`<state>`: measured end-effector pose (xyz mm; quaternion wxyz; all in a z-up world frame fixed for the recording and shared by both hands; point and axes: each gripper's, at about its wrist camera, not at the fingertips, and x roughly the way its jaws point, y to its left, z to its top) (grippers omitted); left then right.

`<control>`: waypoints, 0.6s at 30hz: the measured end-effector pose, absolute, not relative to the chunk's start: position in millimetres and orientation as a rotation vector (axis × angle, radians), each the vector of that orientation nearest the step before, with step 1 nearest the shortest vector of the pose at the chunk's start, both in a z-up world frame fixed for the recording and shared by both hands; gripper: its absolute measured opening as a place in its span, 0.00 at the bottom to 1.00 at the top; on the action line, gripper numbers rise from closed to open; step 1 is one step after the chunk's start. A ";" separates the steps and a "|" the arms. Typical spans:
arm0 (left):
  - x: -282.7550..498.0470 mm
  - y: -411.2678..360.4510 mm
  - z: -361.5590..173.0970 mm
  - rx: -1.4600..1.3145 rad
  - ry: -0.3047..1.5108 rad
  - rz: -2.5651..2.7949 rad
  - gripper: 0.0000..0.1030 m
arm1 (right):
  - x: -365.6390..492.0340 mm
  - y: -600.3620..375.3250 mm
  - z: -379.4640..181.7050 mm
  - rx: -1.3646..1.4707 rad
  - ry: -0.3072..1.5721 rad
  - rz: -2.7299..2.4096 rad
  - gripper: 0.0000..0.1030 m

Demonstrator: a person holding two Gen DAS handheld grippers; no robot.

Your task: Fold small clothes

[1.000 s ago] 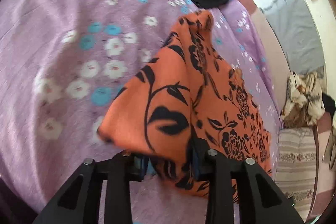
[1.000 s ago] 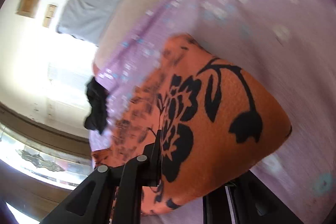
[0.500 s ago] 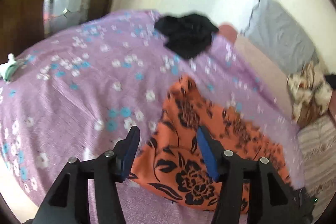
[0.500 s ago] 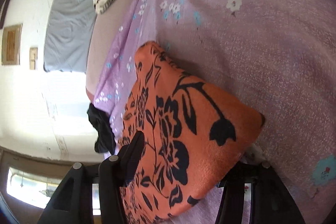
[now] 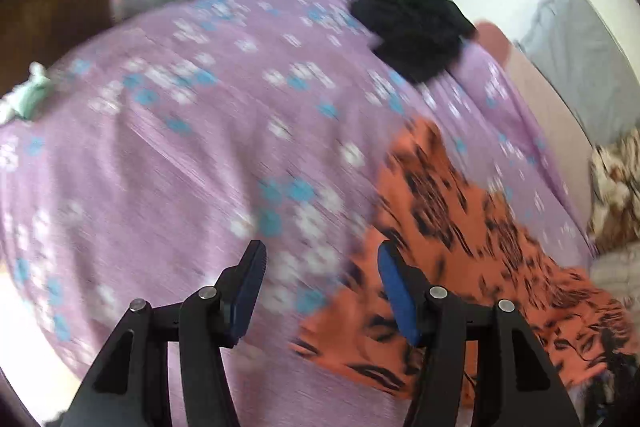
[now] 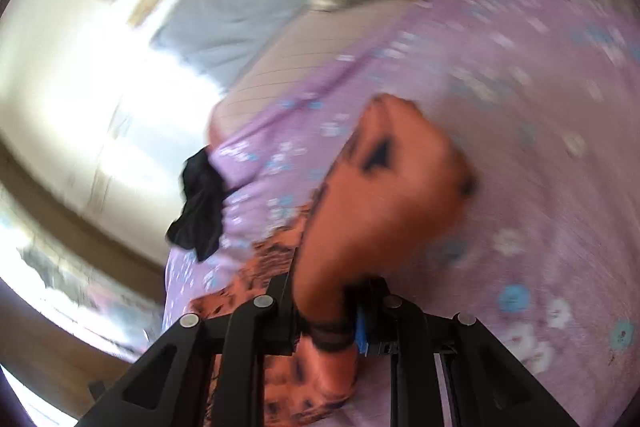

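A: Left wrist view first. Where is the orange cloth (image 5: 472, 247)?

B: On the bed (image 5: 168, 163), spread over the purple flowered sheet. It runs as a long strip from a point near the black garment (image 5: 412, 31) down toward the camera, passing just right of the left hand-held gripper (image 5: 320, 291).

A: And that gripper?

B: Released. Its jaws have just been opening and stand apart with only sheet showing between them; the cloth's near edge lies by the right pad, not between the pads.

A: Now the right wrist view.

B: The right hand-held gripper (image 6: 324, 307) is clenched on a bunched fold of the orange cloth (image 6: 384, 195). Its jaws have just been closing, and the fabric rises out of them in a hump lifted off the sheet. The rest trails down and left, toward the black garment (image 6: 200, 203). The picture is blurred, so finer detail is lost.

A: So which hand is placed for the next fold?

B: The right, I'd judge; it already has the cloth. The left must shift right, across the strip's long axis, to catch the free edge.
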<state>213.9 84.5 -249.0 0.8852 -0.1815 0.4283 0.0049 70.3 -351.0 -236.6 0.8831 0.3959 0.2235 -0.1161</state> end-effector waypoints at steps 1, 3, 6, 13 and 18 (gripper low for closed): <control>212.0 88.3 -246.9 -0.376 0.880 0.024 0.58 | 78.7 -335.2 -225.4 0.779 0.475 -0.223 0.21; 215.8 103.7 -242.7 -0.382 0.865 0.052 0.58 | 92.0 -305.4 -209.4 0.710 0.489 -0.181 0.21; 218.7 130.3 -241.8 -0.420 0.861 0.094 0.58 | 118.5 -255.2 -195.5 0.635 0.525 -0.097 0.21; 226.5 173.8 -248.7 -0.482 0.879 0.207 0.58 | 177.7 -147.6 -233.2 0.548 0.765 0.106 0.21; 228.9 184.0 -253.3 -0.513 0.898 0.213 0.58 | 196.3 -123.3 -289.6 0.569 0.936 0.146 0.30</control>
